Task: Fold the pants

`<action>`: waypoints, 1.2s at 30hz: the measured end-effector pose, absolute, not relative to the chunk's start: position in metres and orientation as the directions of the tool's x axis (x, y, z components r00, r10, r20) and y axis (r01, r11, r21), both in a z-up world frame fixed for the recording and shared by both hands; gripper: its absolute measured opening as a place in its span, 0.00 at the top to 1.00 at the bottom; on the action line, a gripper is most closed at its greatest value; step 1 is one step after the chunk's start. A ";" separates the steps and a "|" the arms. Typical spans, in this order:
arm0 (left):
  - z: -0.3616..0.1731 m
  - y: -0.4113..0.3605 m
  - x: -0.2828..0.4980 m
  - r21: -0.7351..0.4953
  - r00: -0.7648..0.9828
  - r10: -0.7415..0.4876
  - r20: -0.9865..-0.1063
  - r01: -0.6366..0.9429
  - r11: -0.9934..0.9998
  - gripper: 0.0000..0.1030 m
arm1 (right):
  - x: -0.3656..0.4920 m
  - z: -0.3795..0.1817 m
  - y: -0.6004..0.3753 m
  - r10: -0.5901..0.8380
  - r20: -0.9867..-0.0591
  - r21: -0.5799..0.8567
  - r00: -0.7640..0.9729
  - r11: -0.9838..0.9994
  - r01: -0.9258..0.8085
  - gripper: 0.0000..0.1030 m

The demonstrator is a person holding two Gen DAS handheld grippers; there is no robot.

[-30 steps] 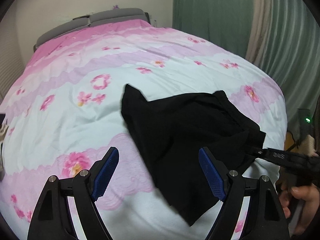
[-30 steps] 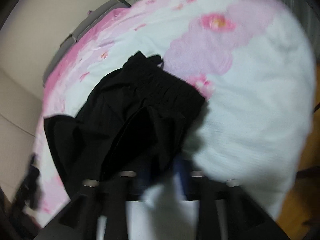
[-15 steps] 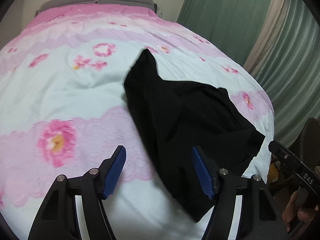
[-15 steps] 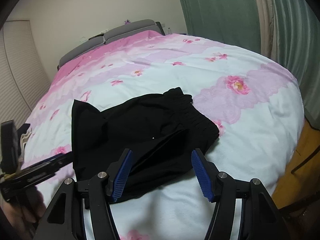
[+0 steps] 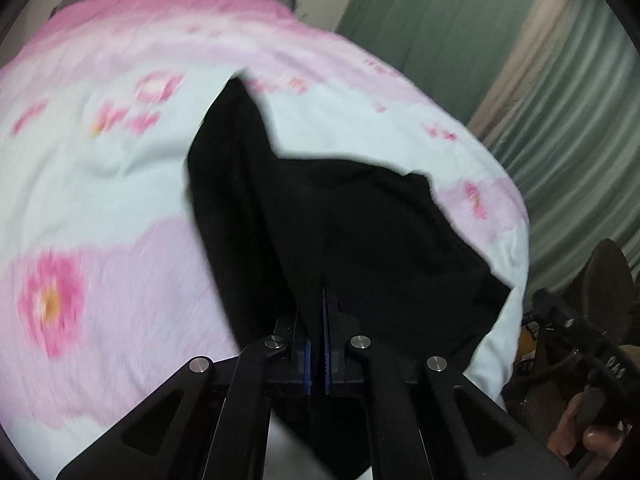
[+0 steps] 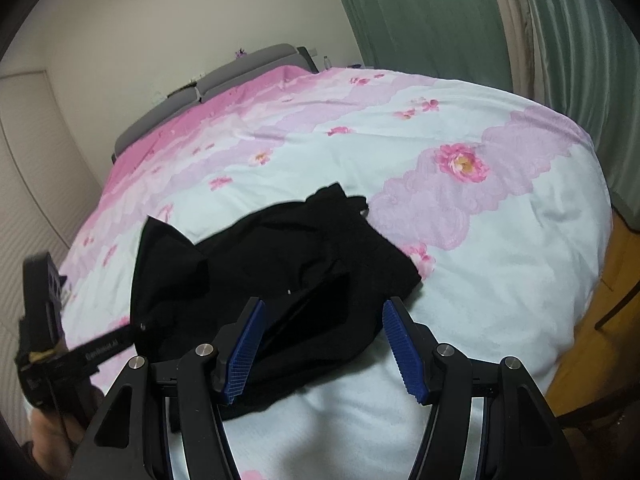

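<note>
Black pants [image 5: 352, 232] lie crumpled on the pink and white floral bedspread [image 5: 100, 200], near the bed's front edge. My left gripper [image 5: 316, 320] is shut on the near edge of the pants; black cloth runs between its blue pads. In the right wrist view the pants [image 6: 260, 256] lie just ahead, elastic waistband at the far right. My right gripper [image 6: 324, 344] is open and empty, hovering over the near edge of the pants. The left gripper shows at the left of that view [image 6: 140, 326], its tip at the pants' left edge.
The grey headboard [image 6: 240, 72] stands at the far end of the bed. Green curtains [image 6: 460, 12] hang on the right. The wooden floor [image 6: 600, 320] shows beyond the bed's right edge. A dark chair [image 5: 608, 280] stands by the bed corner.
My left gripper has moved forward and closed on the near edge of the pants. My right gripper let go of the pants a second ago and now stays open above them.
</note>
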State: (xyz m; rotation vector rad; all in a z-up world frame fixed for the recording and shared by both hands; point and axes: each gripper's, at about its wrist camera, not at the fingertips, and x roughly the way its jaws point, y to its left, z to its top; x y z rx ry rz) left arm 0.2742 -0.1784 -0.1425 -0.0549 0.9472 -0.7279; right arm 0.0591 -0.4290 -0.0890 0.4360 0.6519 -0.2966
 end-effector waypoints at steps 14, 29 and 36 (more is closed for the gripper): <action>-0.101 -0.342 0.351 -0.227 0.302 -0.609 -0.733 0.736 0.638 0.94 | 0.073 -0.096 -0.500 -0.145 -0.665 0.348 0.733 0.808 0.475 0.39; -0.146 -0.375 0.385 -0.198 0.278 -0.539 -0.795 0.720 0.665 0.94 | 0.097 -0.161 -0.509 0.120 -0.753 0.520 0.647 0.712 0.473 0.39; -0.146 -0.362 0.384 -0.219 0.282 -0.536 -0.796 0.691 0.689 0.94 | 0.102 -0.174 -0.512 0.210 -0.705 0.615 0.678 0.657 0.436 0.88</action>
